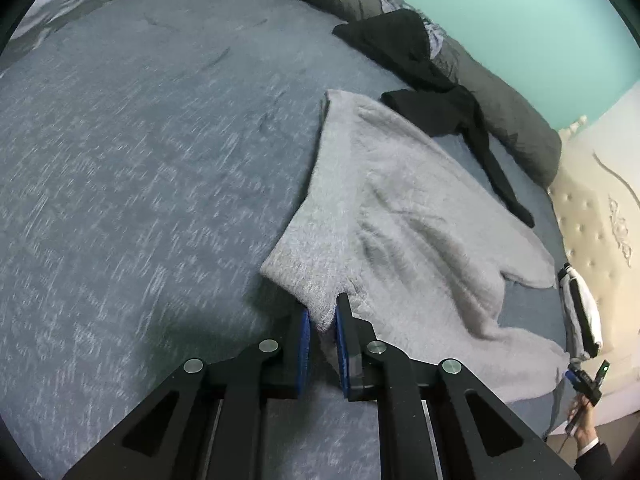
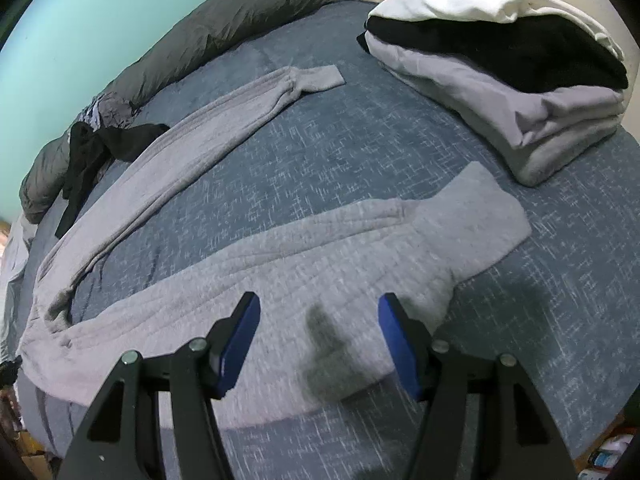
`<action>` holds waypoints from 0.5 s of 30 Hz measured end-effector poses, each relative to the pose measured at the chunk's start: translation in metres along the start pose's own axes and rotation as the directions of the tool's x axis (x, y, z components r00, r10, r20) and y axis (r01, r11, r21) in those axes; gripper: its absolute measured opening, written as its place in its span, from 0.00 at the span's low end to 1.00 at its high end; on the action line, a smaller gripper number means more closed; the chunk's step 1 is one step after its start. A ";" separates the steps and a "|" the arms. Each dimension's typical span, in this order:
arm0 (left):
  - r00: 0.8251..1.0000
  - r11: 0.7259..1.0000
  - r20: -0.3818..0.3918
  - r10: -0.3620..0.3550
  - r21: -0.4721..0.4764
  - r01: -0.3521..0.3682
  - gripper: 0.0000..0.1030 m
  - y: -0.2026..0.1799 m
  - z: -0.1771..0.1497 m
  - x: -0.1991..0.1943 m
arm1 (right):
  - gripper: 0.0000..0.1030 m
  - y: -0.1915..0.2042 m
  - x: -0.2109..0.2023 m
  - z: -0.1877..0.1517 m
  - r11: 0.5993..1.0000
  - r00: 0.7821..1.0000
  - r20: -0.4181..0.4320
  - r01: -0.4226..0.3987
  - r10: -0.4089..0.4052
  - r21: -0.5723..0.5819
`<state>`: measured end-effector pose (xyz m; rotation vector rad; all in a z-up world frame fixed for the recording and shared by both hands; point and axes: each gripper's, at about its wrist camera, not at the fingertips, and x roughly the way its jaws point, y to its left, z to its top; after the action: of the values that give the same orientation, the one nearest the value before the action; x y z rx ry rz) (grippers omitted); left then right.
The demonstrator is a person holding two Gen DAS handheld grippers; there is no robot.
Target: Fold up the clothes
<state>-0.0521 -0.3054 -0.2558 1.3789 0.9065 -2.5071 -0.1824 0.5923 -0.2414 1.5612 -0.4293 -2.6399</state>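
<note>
Left tongs (image 1: 322, 316) pinch a corner of the grey sweatpants (image 1: 400, 216), which lie at right of frame beside wide bare bed (image 1: 140, 160). Right tongs (image 2: 318, 320) gape unclenched over one pant leg; only that view shows the folded stack (image 2: 520, 80).

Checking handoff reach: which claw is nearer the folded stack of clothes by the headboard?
Right. The right claw hangs open over a leg of the grey pants, with the folded stack just beyond. The left claw grips the pants' far end.

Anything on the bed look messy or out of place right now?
Yes: a black garment lies crumpled by the rolled dark duvet, unfolded, unlike the neat folded stack near the headboard.
</note>
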 end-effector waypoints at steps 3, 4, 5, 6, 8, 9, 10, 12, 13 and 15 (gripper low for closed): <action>1.000 1.000 -0.010 0.014 -0.012 -0.014 0.12 0.006 -0.007 0.003 | 0.61 -0.003 0.001 -0.004 1.000 0.998 -0.066 -0.018 0.017 -0.014; 1.000 1.000 -0.016 0.022 -0.012 -0.022 0.12 0.007 -0.009 0.005 | 0.61 -0.004 0.002 -0.007 1.000 0.997 -0.078 -0.022 0.021 -0.010; 1.000 1.000 -0.018 0.026 -0.014 -0.026 0.12 0.007 -0.009 0.008 | 0.61 -0.005 0.002 -0.010 1.000 0.996 -0.088 -0.026 0.025 -0.005; 0.999 0.999 -0.020 0.028 -0.017 -0.028 0.12 0.007 -0.008 0.012 | 0.61 -0.006 0.003 -0.013 1.000 0.995 -0.098 -0.030 0.029 0.000; 0.999 0.999 -0.023 0.033 -0.023 -0.034 0.12 0.005 -0.006 0.018 | 0.61 -0.012 0.003 -0.017 0.999 0.993 -0.113 -0.029 0.031 0.021; 0.999 0.999 -0.024 0.035 -0.024 -0.036 0.12 0.004 -0.006 0.019 | 0.61 -0.015 0.004 -0.019 0.999 0.992 -0.120 -0.028 0.031 0.032; 0.999 0.999 -0.025 0.037 -0.024 -0.038 0.12 0.004 -0.006 0.020 | 0.61 -0.018 0.004 -0.020 0.999 0.992 -0.124 -0.023 0.028 0.043; 0.999 0.999 -0.025 0.040 -0.016 -0.041 0.12 0.000 -0.005 0.021 | 0.61 -0.026 0.002 -0.021 0.998 0.993 -0.116 0.001 0.007 0.070; 0.999 0.999 -0.026 0.041 -0.013 -0.042 0.12 0.000 -0.005 0.021 | 0.61 -0.031 0.000 -0.021 0.996 0.994 -0.107 0.016 -0.006 0.089; 0.999 0.999 -0.027 0.043 -0.009 -0.043 0.12 0.000 -0.005 0.021 | 0.61 -0.043 -0.001 -0.020 0.990 0.996 -0.086 0.015 -0.003 0.140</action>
<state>-0.0601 -0.2991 -0.2749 1.4167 0.8824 -2.4554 -0.1601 0.6292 -0.2608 1.7110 -0.6163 -2.5882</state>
